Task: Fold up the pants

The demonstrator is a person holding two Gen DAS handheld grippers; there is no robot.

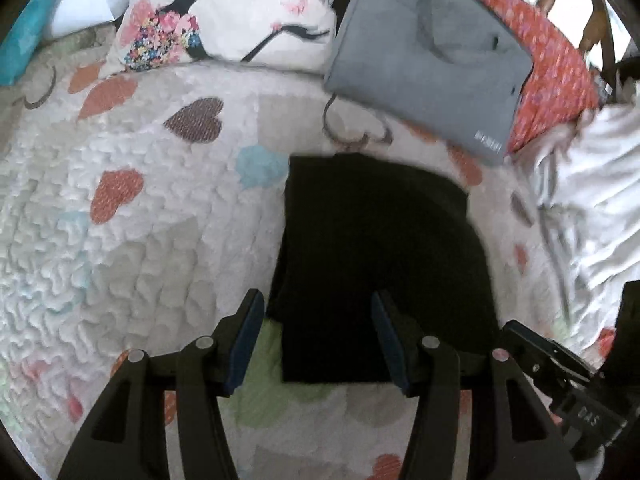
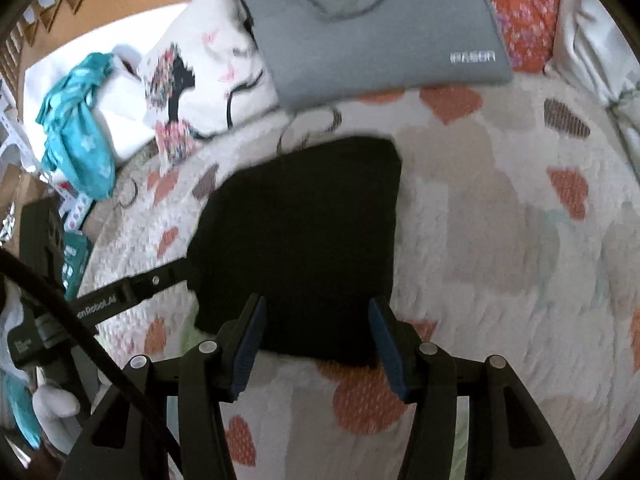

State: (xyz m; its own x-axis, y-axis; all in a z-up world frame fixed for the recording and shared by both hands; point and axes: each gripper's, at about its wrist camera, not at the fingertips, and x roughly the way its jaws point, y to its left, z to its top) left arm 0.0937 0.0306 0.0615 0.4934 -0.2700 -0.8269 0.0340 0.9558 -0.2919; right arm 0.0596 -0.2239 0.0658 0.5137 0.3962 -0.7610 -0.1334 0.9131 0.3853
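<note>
The black pants (image 1: 380, 248) lie folded into a compact rectangle on the heart-patterned quilt (image 1: 132, 240); they also show in the right wrist view (image 2: 304, 240). My left gripper (image 1: 318, 320) is open and empty, hovering over the near left edge of the pants. My right gripper (image 2: 316, 324) is open and empty, over the near edge of the pants. The right gripper's body shows at the lower right of the left wrist view (image 1: 568, 384), and the left gripper's body shows at the left of the right wrist view (image 2: 120, 296), touching the pants' left edge.
A folded grey garment (image 1: 432, 56) lies beyond the pants, also seen in the right wrist view (image 2: 376, 28). A floral pillow (image 1: 236, 12) lies at the back left, red patterned fabric (image 1: 556, 64) and white bedding (image 1: 592, 184) at the right. Teal cloth (image 2: 76, 128) lies at the bed's left edge.
</note>
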